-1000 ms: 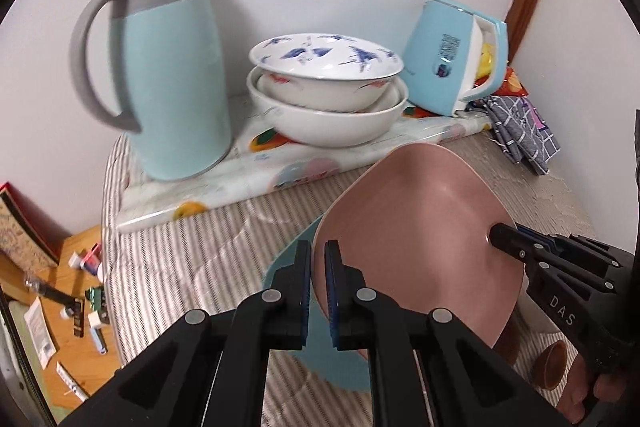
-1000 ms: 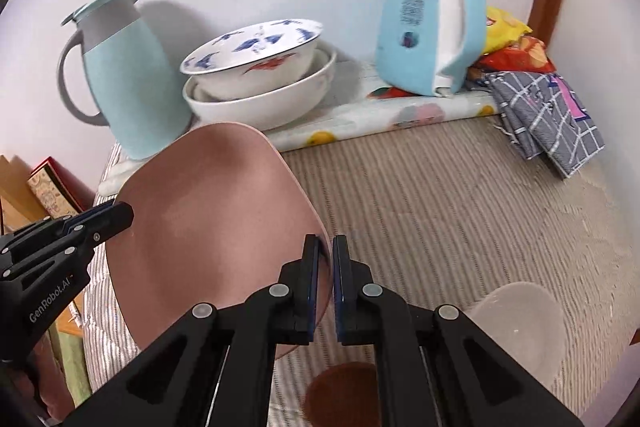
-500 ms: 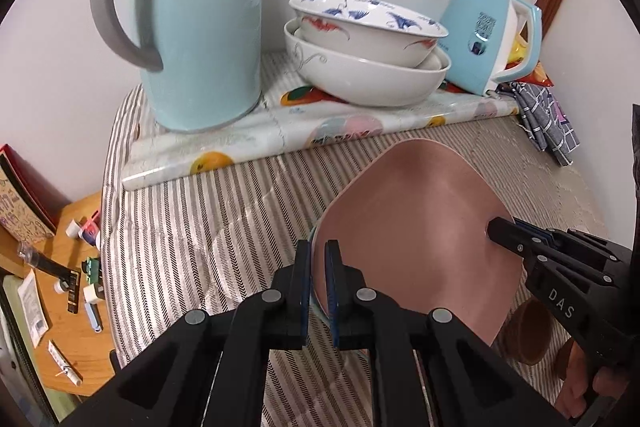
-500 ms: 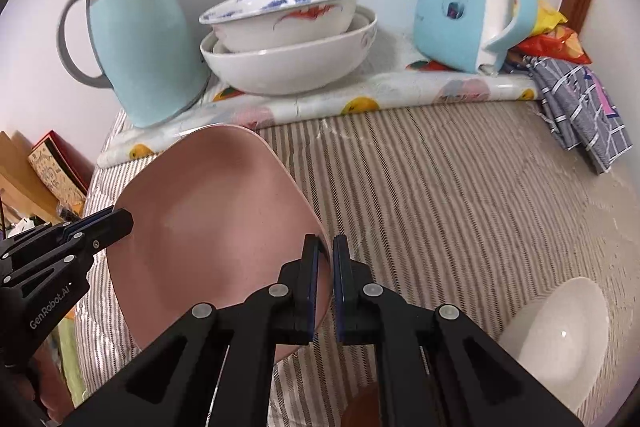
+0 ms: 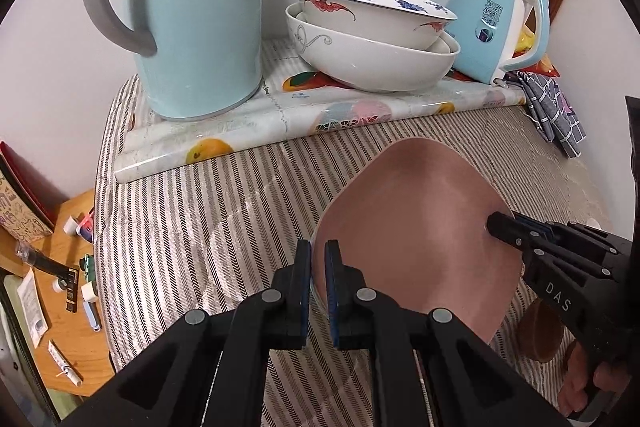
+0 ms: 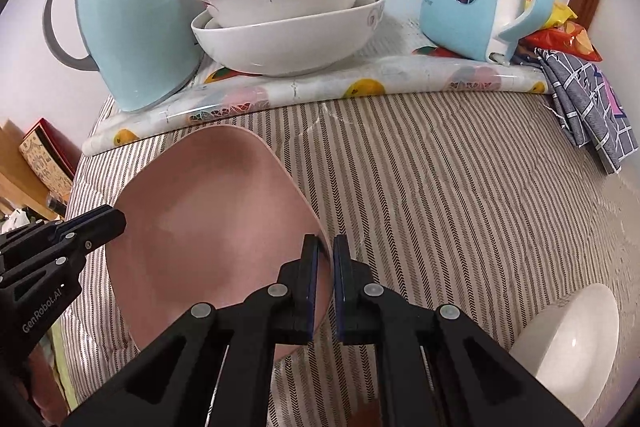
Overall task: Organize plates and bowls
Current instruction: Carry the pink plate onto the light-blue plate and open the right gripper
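A pink squarish plate (image 5: 416, 227) (image 6: 212, 219) is held low over the striped tablecloth (image 5: 224, 211). My left gripper (image 5: 318, 251) is shut on its left rim, and shows in the right wrist view as the left gripper (image 6: 116, 219). Shut on the opposite rim is my right gripper (image 6: 326, 243), which the left wrist view shows as the right gripper (image 5: 492, 223). A sliver of a light blue plate (image 5: 315, 293) peeks out under the pink one. Two stacked bowls (image 5: 372, 39) (image 6: 288, 27) stand at the back. A white bowl (image 6: 568, 351) sits near right.
A light blue thermos jug (image 5: 200, 11) and a blue kettle (image 5: 496, 23) flank the stacked bowls on a rolled oilcloth (image 5: 280, 123). A checked cloth (image 6: 588, 103) lies at the back right. A brown cup (image 5: 536, 331) stands near the right hand. The table drops off left to a cluttered wooden desk (image 5: 60, 267).
Both grippers have sunk with the pink plate between them. The blue plate beneath it, plainly in view before, is now almost covered. Both grips are unchanged.
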{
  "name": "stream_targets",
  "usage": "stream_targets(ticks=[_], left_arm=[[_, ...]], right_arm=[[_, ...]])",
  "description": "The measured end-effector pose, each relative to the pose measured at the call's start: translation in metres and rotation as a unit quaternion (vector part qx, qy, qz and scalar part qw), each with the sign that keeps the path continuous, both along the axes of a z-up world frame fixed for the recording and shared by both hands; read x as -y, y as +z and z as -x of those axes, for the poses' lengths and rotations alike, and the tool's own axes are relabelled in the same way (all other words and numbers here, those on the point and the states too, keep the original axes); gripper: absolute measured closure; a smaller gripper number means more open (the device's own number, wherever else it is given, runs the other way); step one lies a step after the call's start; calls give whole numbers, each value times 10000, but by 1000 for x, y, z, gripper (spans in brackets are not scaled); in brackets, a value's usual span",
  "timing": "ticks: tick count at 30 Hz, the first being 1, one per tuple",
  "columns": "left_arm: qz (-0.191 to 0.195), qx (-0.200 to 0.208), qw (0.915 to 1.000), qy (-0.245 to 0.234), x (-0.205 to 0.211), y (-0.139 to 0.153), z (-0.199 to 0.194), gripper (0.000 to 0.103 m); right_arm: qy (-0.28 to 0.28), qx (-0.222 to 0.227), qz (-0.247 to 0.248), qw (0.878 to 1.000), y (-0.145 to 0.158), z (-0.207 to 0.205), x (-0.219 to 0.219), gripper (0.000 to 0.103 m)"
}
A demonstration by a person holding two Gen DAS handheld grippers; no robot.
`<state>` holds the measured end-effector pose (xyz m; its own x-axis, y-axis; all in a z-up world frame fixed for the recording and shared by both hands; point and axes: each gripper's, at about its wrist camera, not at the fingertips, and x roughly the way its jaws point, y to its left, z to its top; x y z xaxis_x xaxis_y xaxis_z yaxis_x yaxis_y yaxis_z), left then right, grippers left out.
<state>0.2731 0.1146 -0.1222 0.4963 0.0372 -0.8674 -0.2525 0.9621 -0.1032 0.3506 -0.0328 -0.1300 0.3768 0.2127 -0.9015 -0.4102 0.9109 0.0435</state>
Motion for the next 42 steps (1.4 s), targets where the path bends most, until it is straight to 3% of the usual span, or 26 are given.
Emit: stream_targets(ticks=[8,12,17,22,27,31,33,42], left_arm=[[34,-64,9999,109,-4,0,4,95],[42,-56,9999,135,-4,5,11,94],[14,2,9999,111,1,15,20,93],[-44,141,9999,17,15,29,34,82],[-50,202,9997,-101,32,39,49,78],[-81,296,9994,-184,48,47,58,64],[-79,332,9991,-235,56,51,62,58],[-97,442,9980,-433,91,61,79,57]], right_arm=[[16,87,32,10000,8,5,4,94],[-76,205,25,9998,16,10,10,81],[-214,360,-54,9991,31,24,22,71],[-308,540,-110,9980,48,42,36,67],[-484,687,-245,9962,65,65,59,58],[-670,780,-262,9944,75,81,82,57],[-793,799,-277,9933,78,88,95,49],[-1207,984,-355,9872,88,120,150,47]])
